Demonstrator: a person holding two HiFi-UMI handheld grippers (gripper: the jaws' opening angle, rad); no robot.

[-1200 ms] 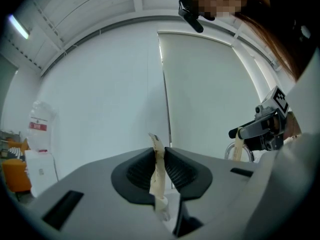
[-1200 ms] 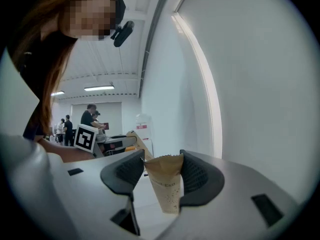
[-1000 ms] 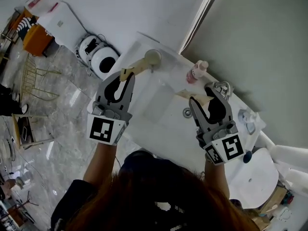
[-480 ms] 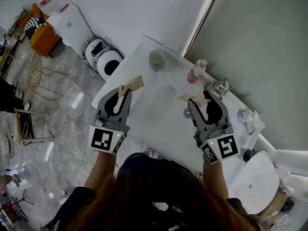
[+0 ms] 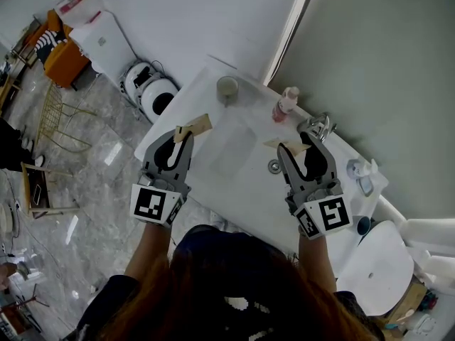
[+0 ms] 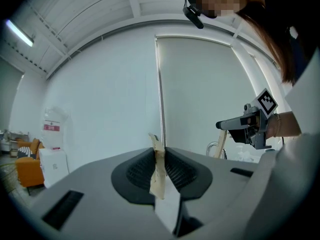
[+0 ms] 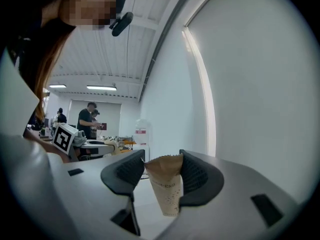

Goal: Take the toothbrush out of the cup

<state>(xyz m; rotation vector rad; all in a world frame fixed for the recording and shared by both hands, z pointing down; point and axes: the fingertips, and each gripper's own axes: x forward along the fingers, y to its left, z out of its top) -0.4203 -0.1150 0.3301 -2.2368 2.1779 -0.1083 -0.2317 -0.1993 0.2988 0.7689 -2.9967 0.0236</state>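
The cup (image 5: 227, 87) sits at the tabletop's (image 5: 245, 190) far edge — extraction seemingly not begun. The left gripper (image 5: 186, 136) has its fingers (image 6: 137, 171) clamped on a paper strip (image 6: 159, 169); the right gripper (image 5: 298, 145) — a brown wrapper (image 7: 166, 184).

Left claw (image 5: 185, 136) pinches paper strip (image 5: 195, 125); right claw (image 5: 300, 146) pinches paper packet (image 5: 284, 144).

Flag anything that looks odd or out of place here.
Both grippers are shut on brown paper, not a toothbrush: the left gripper pinches a thin paper strip, the right gripper a printed paper sleeve with an uneven top edge, possibly a torn wrapper. The cup stands apart from both.
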